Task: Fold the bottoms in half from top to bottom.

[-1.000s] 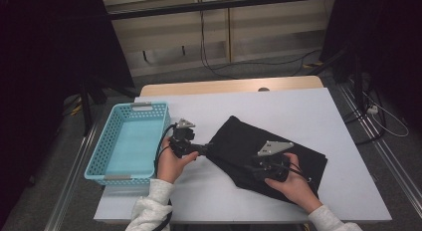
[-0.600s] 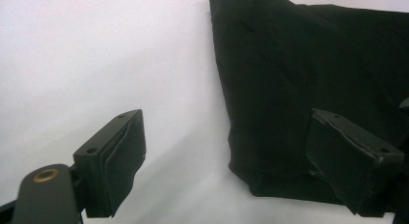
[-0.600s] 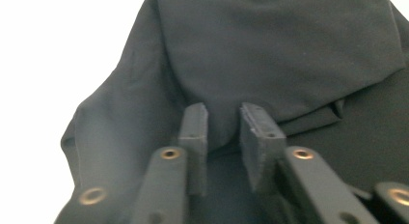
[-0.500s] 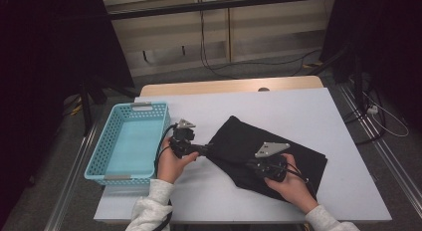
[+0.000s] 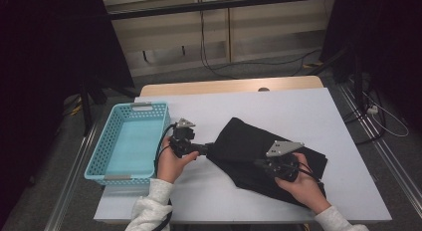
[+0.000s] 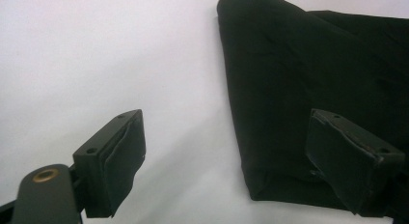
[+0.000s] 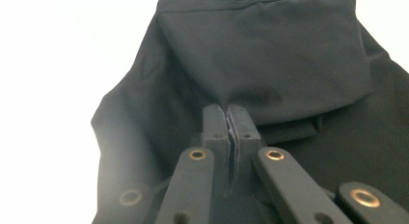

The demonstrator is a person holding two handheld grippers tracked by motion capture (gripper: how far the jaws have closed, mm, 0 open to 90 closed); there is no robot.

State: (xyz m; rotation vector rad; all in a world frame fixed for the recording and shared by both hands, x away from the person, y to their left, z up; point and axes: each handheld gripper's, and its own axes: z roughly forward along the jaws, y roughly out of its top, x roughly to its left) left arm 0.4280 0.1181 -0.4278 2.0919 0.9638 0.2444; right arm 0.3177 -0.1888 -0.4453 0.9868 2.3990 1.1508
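A black cloth (image 5: 249, 146) lies folded on the white table (image 5: 278, 104), right of centre. My left gripper (image 5: 206, 150) stands open at the cloth's left corner. In the left gripper view (image 6: 224, 137) one jaw hangs over bare table and the other over the cloth (image 6: 299, 79), with the cloth's edge between them and not pinched. My right gripper (image 5: 260, 164) is over the cloth's near part. In the right gripper view (image 7: 230, 120) its pads are shut on a fold of the cloth (image 7: 270, 60), which pulls up into a ridge at the tips.
A light blue plastic basket (image 5: 94, 161) stands at the table's left edge, just left of my left hand. Bare table surface lies behind the cloth and along the front edge. Cables trail on the floor beyond the table.
The right hand has shifted slightly over the cloth and its jaws have come together on the fabric. The left hand and the basket have not moved.
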